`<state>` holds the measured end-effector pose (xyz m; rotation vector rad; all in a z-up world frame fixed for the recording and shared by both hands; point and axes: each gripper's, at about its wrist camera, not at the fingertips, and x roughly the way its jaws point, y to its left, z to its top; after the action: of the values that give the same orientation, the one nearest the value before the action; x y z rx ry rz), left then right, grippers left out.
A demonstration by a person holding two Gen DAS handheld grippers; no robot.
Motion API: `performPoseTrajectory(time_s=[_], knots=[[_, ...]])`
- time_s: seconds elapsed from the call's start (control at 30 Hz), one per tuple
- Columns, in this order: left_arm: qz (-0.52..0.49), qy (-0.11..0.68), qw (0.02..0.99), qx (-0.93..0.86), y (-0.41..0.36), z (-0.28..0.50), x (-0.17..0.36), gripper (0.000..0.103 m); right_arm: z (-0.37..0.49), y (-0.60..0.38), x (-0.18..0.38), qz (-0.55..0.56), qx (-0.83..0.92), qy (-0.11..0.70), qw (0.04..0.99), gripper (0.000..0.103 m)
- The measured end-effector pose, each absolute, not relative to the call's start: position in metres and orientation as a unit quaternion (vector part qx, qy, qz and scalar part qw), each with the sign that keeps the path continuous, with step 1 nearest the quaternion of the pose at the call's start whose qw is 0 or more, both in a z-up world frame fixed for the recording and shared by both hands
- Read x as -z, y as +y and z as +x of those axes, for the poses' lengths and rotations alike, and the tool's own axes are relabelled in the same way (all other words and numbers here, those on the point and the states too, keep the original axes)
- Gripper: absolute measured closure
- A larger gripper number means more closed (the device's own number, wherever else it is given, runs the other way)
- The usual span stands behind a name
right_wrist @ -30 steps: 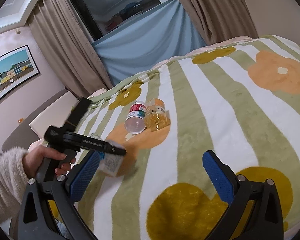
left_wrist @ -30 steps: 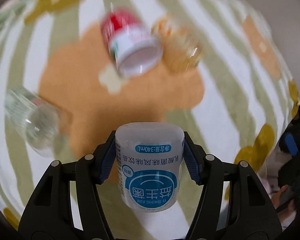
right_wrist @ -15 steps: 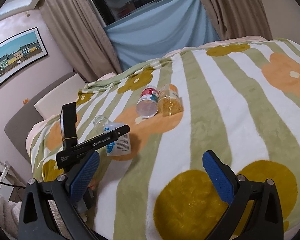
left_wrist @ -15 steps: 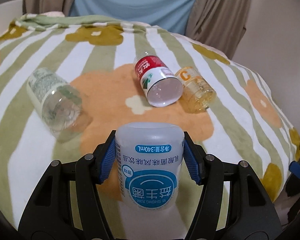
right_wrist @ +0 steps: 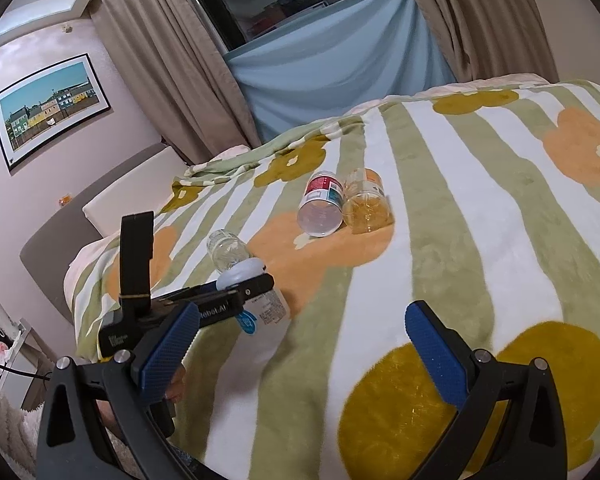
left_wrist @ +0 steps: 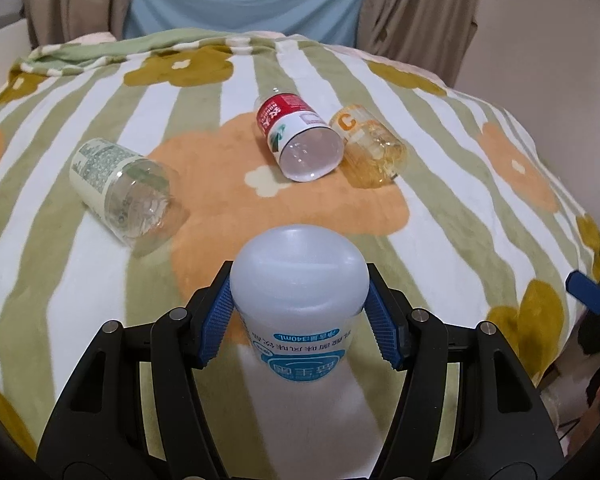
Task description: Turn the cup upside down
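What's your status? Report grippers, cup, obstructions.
Left gripper shut on white cup, base up, label inverted, over the blanket. Right gripper open, empty. Three bottles lie beyond; none in the way.

Striped flowered blanket (left_wrist: 440,216). Clear bottle (left_wrist: 120,184) lying at 9 o'clock; red-label bottle (left_wrist: 296,136) and orange bottle (left_wrist: 368,144) touching at 12. Framed picture (right_wrist: 50,108), curtains (right_wrist: 172,80).

The cup (left_wrist: 299,280) sits upside down on the bed (left_wrist: 480,248), between the left tongs (left_wrist: 299,316). Behind it lie three bottles: one (left_wrist: 120,188) to the left, two touching (left_wrist: 300,136) (left_wrist: 370,146) further back. The right tongs (right_wrist: 300,344) are off to the right.
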<state>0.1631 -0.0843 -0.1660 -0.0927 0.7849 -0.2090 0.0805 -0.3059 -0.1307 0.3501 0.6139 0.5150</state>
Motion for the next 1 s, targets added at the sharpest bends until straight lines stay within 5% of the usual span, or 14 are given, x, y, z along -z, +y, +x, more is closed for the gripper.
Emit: performPoseTrajectory(time_s=[0.47,0.53,0.57,0.6,1.0], knots=[[-0.028,0.398,0.911,0.099,-0.088,0.157,0.164,0.044,0.082,-0.301,0.131,0.170,-0.253,0.296,0.905,0.000],[-0.028,0.406,0.909,0.095,-0.089,0.158,0.164,0.030,0.082,-0.300,0.131,0.170,-0.253,0.297,0.905,0.000],[-0.027,0.407,0.909,0.088,-0.088,0.158,0.164,0.010,0.082,-0.300,0.131,0.170,-0.254,0.297,0.905,0.000],[-0.027,0.403,0.911,0.083,-0.088,0.157,0.163,0.001,0.083,-0.300,0.131,0.171,-0.254,0.297,0.904,0.000],[0.024,0.361,0.930,0.065,-0.090,0.139,0.150,0.000,0.080,-0.288,0.129,0.163,-0.258,0.298,0.904,0.000]])
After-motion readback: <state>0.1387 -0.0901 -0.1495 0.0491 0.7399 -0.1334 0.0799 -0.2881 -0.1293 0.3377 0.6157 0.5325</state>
